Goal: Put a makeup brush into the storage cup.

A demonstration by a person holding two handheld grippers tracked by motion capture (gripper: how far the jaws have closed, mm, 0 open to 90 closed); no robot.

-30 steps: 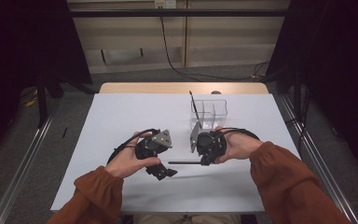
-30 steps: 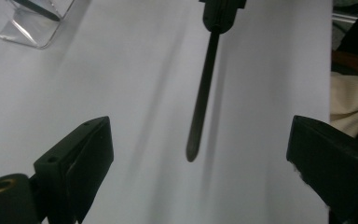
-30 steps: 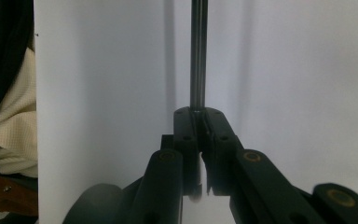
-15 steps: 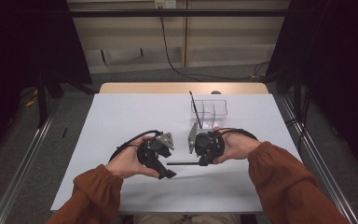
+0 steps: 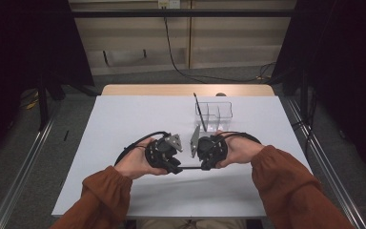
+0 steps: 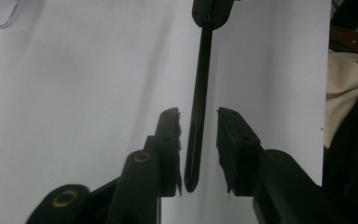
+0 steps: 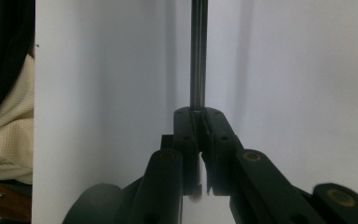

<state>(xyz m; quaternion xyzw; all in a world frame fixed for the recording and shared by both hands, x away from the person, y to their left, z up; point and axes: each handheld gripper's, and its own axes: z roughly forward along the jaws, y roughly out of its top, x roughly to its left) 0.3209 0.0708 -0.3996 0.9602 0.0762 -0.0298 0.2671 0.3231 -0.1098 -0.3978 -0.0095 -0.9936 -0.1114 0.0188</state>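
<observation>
Black pen [image 6: 199, 93], white table [image 5: 138, 119]

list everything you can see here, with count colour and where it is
pen: 1, black, level between the two tools, low over the table's near middle
clear organiser: 1, transparent, far right of centre on the table
second pen: 1, dark, standing tilted in the organiser
table: 1, white top
left tool: 1, black, jaws open around the pen's end
right tool: 1, black, shut on the pen
sleeves: 2, rust orange, bottom edge

The left gripper [image 5: 171, 164] has moved in, its parted jaws now straddling the black pen [image 6: 196, 135].
</observation>
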